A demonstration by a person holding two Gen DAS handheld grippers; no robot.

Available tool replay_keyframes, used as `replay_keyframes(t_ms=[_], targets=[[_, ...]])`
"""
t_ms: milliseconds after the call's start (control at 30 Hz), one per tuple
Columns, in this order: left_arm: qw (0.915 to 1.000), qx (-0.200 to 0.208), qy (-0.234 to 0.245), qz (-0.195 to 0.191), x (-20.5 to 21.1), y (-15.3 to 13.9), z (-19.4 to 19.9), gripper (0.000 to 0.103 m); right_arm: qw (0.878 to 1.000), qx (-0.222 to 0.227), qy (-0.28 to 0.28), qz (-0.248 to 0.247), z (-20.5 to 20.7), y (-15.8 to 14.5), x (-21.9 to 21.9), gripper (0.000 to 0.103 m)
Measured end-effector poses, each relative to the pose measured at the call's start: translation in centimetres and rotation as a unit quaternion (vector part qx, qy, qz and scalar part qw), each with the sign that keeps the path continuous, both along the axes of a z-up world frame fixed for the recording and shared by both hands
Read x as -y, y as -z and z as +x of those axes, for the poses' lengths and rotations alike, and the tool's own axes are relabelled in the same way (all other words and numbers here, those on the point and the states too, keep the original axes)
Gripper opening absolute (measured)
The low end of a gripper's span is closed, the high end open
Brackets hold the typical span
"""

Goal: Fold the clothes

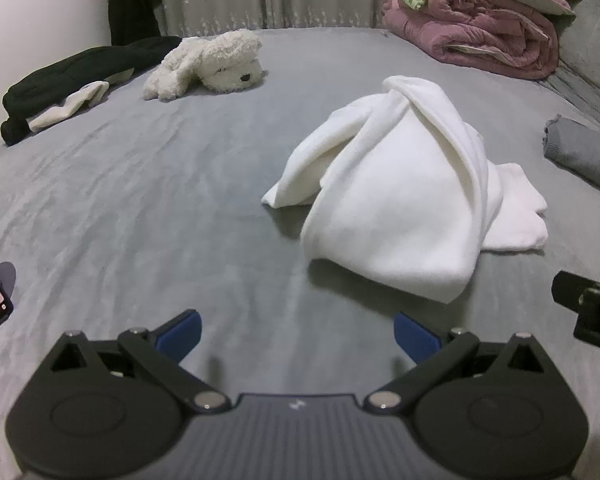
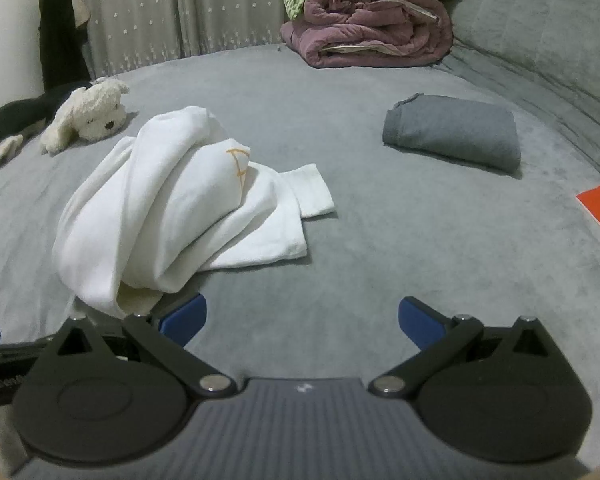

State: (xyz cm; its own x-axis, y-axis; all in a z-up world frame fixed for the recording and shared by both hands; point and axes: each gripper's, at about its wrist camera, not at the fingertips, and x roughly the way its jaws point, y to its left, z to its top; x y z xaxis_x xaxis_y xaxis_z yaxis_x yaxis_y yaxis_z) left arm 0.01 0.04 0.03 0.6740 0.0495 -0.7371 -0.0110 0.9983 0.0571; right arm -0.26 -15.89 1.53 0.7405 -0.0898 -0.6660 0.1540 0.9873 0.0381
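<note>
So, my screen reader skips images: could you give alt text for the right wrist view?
A crumpled white garment lies on a grey bed, just beyond the open, empty right tongs. Farther back lie a folded grey garment, a plush dog and a rolled mauve quilt.

crumpled garment (image 2: 172,204) mid-bed (image 2: 380,260), folded garment (image 2: 454,136) to its right, plush toy (image 2: 88,116) behind-left, rolled quilt (image 2: 372,28) at back

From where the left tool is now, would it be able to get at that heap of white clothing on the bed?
Probably yes. The left tool stands open and holds nothing, and only bare grey bed sheet lies between it and the white clothing, which sits ahead and a little to its right.
</note>
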Motion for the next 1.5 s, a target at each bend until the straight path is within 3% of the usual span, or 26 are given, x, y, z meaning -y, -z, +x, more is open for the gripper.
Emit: replay_keyframes(t_ms=[1500], targets=[[0.9999,-0.004,-0.011,0.003,-1.5,-0.2,0.3,0.103,1.000,-0.018,-0.007,-0.023,0.2,0.7,-0.7,0.103]])
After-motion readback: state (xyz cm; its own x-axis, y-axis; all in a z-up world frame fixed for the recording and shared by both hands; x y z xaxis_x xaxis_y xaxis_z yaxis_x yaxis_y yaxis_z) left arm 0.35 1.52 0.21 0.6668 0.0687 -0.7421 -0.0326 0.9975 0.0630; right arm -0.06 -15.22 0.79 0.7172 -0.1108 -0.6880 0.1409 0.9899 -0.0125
